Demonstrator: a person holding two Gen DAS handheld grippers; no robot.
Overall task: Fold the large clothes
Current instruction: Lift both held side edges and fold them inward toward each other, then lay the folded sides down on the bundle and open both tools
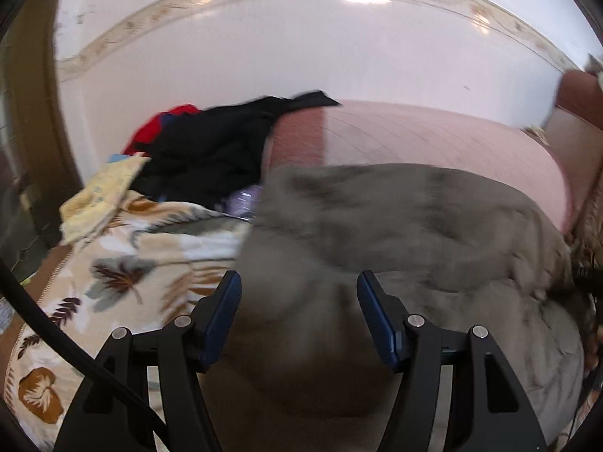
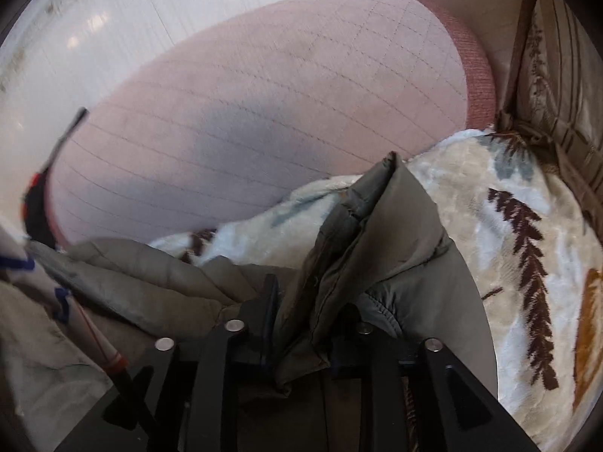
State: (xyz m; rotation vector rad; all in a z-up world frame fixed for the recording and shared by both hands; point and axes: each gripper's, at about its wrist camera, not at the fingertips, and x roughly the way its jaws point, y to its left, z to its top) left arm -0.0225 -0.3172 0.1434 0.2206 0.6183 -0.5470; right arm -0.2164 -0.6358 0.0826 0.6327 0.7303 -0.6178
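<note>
A padded olive-grey jacket (image 1: 395, 218) lies crumpled on the bed, blurred in the left wrist view. My left gripper (image 1: 299, 277) hovers just over it, its blue-padded fingers (image 1: 226, 312) wide apart and nothing between them. In the right wrist view a raised fold of the same jacket (image 2: 377, 233) stands up between the parted fingers of my right gripper (image 2: 311, 297). The cloth fills the gap loosely, and the right pad is partly hidden behind it.
A leaf-patterned plush blanket (image 1: 124, 275) (image 2: 508, 226) lies under the jacket, on a pink quilted mattress (image 1: 433, 135) (image 2: 282, 94). At the far left is a pile of black clothes (image 1: 211, 150), a red garment (image 1: 158, 128) and a yellow cloth (image 1: 101, 192). A white wall (image 1: 264, 45) runs behind.
</note>
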